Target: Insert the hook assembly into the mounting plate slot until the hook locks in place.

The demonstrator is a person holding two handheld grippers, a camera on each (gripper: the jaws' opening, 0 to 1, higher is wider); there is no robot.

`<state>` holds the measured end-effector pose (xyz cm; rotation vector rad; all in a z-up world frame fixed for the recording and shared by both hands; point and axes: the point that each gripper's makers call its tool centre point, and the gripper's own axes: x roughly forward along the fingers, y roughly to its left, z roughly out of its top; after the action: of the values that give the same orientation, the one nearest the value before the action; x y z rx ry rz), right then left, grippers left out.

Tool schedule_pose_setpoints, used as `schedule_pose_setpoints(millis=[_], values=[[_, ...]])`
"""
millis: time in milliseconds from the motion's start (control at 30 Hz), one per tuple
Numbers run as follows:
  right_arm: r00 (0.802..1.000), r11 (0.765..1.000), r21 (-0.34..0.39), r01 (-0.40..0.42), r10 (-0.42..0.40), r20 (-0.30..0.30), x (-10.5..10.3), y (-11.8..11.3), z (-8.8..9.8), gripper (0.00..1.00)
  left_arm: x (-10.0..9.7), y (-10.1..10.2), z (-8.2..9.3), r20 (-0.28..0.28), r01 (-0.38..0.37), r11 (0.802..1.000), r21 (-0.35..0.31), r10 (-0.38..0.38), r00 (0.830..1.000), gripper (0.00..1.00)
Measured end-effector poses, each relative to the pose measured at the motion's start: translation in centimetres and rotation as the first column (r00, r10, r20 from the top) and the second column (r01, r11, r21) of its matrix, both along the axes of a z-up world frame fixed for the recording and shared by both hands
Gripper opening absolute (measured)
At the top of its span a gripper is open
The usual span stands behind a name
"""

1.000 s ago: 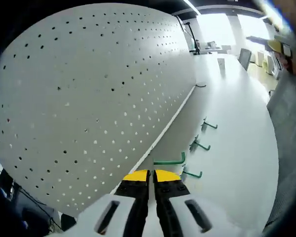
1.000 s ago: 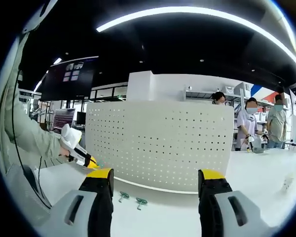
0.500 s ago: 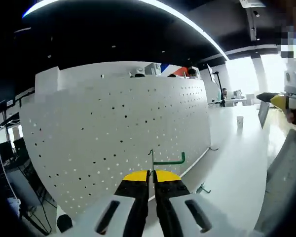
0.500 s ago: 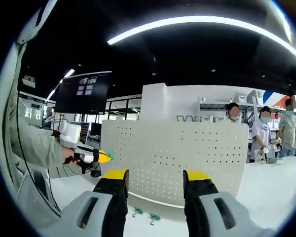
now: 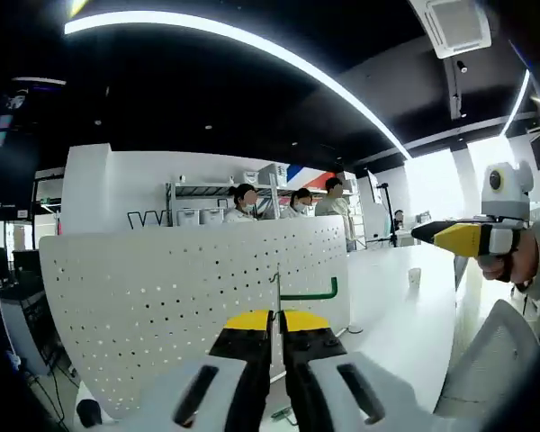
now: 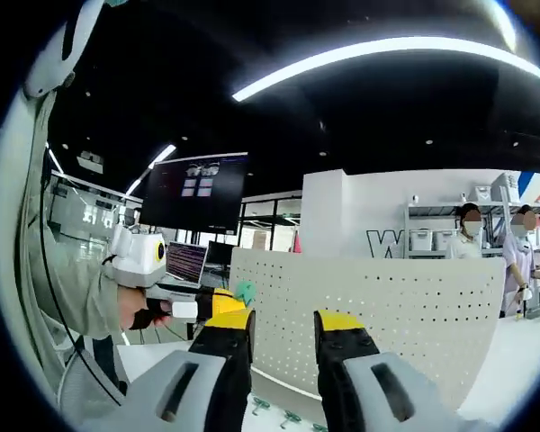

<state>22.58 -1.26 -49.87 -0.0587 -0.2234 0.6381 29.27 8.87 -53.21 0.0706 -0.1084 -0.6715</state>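
Note:
My left gripper (image 5: 275, 317) is shut on a green hook (image 5: 308, 292), whose thin metal stem stands up just above the yellow jaw tips. The hook hangs in the air in front of the white pegboard mounting plate (image 5: 180, 288), apart from it. In the right gripper view the same left gripper (image 6: 218, 302) comes in from the left in a person's hand, with the green hook (image 6: 244, 290) at its tip. My right gripper (image 6: 283, 322) is open with a narrow gap and nothing in it. It also appears as the right gripper (image 5: 463, 238), held high at the right.
Spare green hooks (image 6: 288, 417) lie on the white table (image 5: 405, 333) at the pegboard's foot. A small cup (image 5: 415, 276) stands farther along the table. Several people stand behind the board by shelves (image 5: 198, 214). A dark monitor (image 6: 196, 193) hangs at the back left.
Both views have tilted upward, so more of the ceiling shows. The left gripper has lifted the hook off the table up to board height. The right jaws have drawn closer together.

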Motion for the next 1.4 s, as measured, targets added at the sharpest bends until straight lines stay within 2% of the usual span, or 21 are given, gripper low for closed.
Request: schedule_pose_setpoints(millis=[200,467,733,1033,1400], values=[[0.999,0.999,0.010,-0.053,0.053,0.000,0.1,1.8,0.4,0.19,-1.3,-1.0,0.0,-0.017,0.029,0.999,-0.039,-0.029,0.999,0.03],[0.995,0.994,0.019,-0.104,0.104,-0.006,0.2,3.7,0.6,0.14,-2.7,-2.3,1.2,0.016,0.067,0.996,-0.050,-0.067,0.998,0.04],[0.989,0.988,0.058,-0.146,0.147,-0.021,0.7,5.1,1.1,0.12,-3.7,-3.4,2.5,0.059,0.100,0.993,-0.059,-0.097,0.994,0.03],[0.986,0.984,0.079,-0.159,0.162,-0.031,0.9,5.5,1.2,0.07,-4.8,-4.1,3.3,0.099,0.135,0.990,-0.050,-0.129,0.987,0.03],[0.984,0.982,0.087,-0.167,0.172,-0.049,1.2,5.7,0.8,0.02,-4.6,-4.3,2.9,0.088,0.135,0.990,-0.047,-0.130,0.988,0.04]])
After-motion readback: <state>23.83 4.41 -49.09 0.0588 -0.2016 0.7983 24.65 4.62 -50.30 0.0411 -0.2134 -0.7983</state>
